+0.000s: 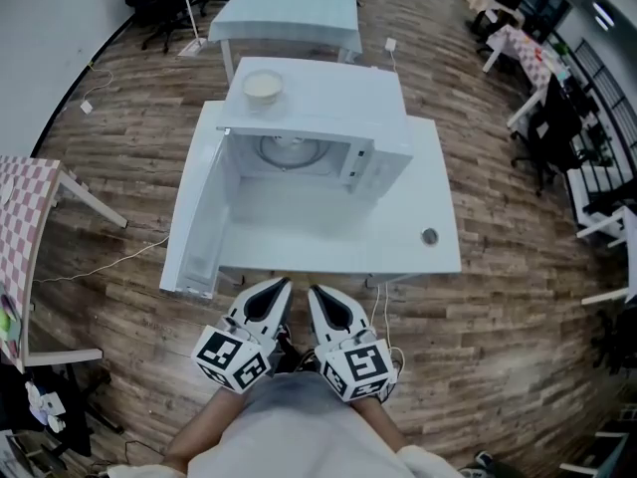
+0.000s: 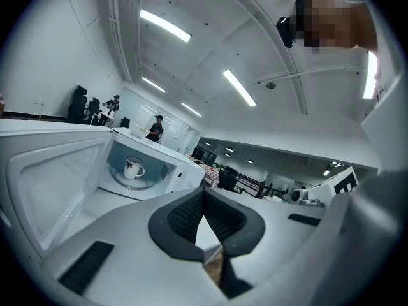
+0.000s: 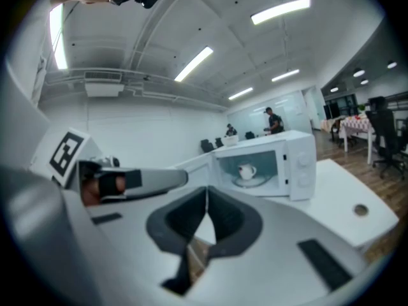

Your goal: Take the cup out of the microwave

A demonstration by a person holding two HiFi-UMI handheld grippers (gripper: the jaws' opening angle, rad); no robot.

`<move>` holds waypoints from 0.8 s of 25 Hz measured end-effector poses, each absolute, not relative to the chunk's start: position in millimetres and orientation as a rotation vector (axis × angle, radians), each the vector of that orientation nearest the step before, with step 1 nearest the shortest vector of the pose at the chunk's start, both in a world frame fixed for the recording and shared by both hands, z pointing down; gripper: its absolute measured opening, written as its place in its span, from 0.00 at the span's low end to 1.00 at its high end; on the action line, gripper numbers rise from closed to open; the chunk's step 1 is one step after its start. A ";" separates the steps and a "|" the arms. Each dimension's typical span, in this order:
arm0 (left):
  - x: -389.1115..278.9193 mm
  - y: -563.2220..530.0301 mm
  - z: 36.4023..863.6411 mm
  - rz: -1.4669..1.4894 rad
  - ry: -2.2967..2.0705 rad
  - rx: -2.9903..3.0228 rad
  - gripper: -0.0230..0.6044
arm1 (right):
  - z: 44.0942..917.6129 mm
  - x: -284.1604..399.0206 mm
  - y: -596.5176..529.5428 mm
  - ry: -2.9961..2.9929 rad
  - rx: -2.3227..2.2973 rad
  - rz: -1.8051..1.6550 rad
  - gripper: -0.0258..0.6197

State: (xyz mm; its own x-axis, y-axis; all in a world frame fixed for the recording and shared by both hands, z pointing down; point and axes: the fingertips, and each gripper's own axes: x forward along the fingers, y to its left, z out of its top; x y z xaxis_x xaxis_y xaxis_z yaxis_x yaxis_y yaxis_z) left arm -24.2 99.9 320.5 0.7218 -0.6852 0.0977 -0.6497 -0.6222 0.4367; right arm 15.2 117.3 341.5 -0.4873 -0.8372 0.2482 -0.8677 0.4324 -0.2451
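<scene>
- The microwave (image 1: 328, 118) stands at the rear of the white worktop (image 1: 433, 182), with its cavity facing the person.
- The door (image 1: 204, 217) is swung fully open on the microwave's left side. Its free edge reaches toward the worktop's near-left corner.
- The cup (image 2: 133, 167), white with a dark red motif, stands upright on the turntable (image 2: 131, 182) inside the microwave cavity.
- A bowl (image 1: 263, 86) sits on top of the microwave, near its rear-left corner.
- An open strip of worktop lies between the microwave cavity and the worktop's near edge. The open door bounds this strip on the left.
- A small round fitting (image 1: 429, 235) is set into the worktop to the front right of the microwave, close to the near edge.
- The left hand-held gripper (image 1: 279, 287) is short of the worktop's near edge, over the wooden floor (image 1: 498, 317), and points toward the microwave. Its jaws are pressed together with nothing between them.
- The right hand-held gripper (image 1: 317, 292) is just beside the left one and points the same way. Its jaws are also pressed together and hold nothing.
- Both hand-held grippers are well apart from the microwave and the cup.
</scene>
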 end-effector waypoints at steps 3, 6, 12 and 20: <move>-30.5 88.1 317.5 -0.120 -1.023 2.492 0.05 | 338.2 8.3 105.2 -2.586 1.538 0.503 0.08; -37.2 77.8 315.3 -0.133 -1.021 2.496 0.05 | 336.5 0.6 94.4 -2.592 1.535 0.486 0.08; -52.1 59.3 307.1 -0.165 -1.015 2.528 0.05 | 328.2 -13.8 75.1 -2.607 1.551 0.428 0.08; -61.6 42.6 295.9 -0.207 -1.020 2.562 0.05 | 319.3 -24.6 62.1 -2.605 1.572 0.355 0.08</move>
State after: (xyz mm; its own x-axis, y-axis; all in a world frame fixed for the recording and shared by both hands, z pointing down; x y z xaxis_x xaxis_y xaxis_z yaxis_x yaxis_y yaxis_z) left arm -61.6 42.6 295.9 0.7267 -0.6869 0.0014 -0.6319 -0.6676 0.3938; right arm -24.6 62.1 319.3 -0.4708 -0.8625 0.1854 -0.8807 0.4470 -0.1568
